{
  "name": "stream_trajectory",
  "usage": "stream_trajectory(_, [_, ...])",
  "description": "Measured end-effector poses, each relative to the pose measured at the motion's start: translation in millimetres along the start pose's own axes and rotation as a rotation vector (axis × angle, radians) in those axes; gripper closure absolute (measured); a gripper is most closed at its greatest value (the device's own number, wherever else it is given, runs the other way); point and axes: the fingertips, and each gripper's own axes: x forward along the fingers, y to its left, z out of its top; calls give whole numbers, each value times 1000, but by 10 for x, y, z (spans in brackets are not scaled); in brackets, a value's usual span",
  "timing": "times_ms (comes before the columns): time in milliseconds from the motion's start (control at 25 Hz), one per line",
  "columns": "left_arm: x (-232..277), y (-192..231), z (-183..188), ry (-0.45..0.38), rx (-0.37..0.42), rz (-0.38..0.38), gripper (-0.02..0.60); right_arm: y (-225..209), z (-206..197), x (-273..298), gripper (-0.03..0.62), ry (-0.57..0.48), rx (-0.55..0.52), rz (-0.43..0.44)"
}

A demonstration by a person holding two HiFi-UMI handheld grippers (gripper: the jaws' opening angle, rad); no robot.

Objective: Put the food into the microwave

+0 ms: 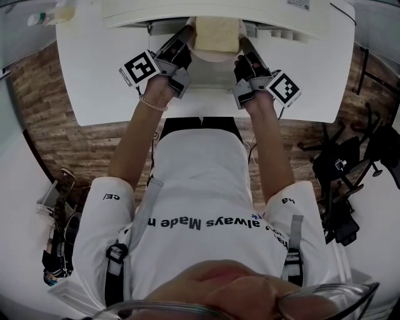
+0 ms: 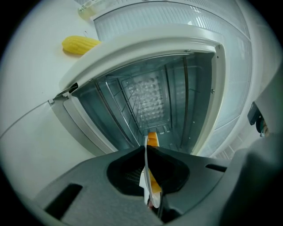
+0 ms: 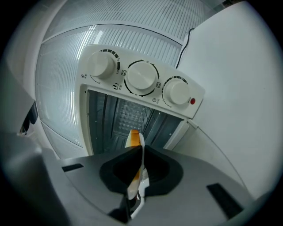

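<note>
Table (image 1: 94, 75): white, smooth and flat; it fills the 12 o'clock half of my head view.
Microwave (image 1: 219, 9): a white, round-cornered box at 12 o'clock on the table. Its mouth is open toward me.
Cavity (image 2: 177, 101): dark metal walls, a wire rack (image 2: 146, 97) inside and a dimpled back panel.
Plate (image 1: 215, 57): round, white and thin-rimmed, carried at the microwave's mouth. I judge it is not yet inside.
Food (image 1: 217, 34): a pale squarish slab sitting on the plate, orange along its edge in both gripper views. It looks like bread, though I can't be sure.
Left gripper (image 1: 186, 42): at the plate's 9 o'clock, jaws pinched on the rim.
Right gripper (image 1: 245, 49): at the plate's 3 o'clock, jaws likewise clamped on the rim.
Knobs (image 3: 142, 76): three white dials in a row above the mouth, with a small red dot at their 3 o'clock end.
Corn (image 2: 79, 44): a yellow cob lying on the table at 10 o'clock in the left gripper view, well apart from the plate.
Handling: I judge the plate stiff, glossy and slippery at the rim. The food looks light, soft and loose on it, so any tilt could slide it off.
Hold: opposite rims, as now, with the plate kept level on the way in.
</note>
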Motion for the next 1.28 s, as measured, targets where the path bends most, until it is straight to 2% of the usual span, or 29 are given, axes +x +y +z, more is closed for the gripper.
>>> stream_trajectory(160, [59,17,63,-1,3,4,563,-11,46,60,572,5,-25,-12])
stream_trajectory(280, [70,28,73,-3,0,7,563,6,46,90,572,2,-15,8])
stream_trajectory(560, [70,44,82,-21,-5,8,563,-20,38,92,572,-4,-5,-5])
stream_trajectory(960, [128,51,107,-36,-44,-17,563,-13,86,163,572,-35,-6,-3])
stream_trajectory(1120, [144,-2,121,-47,-61,-44,561,-52,99,153,572,-47,1,-40])
stream_trajectory(1280, [99,-1,101,-49,-66,-36,555,-25,130,181,572,-78,39,-17])
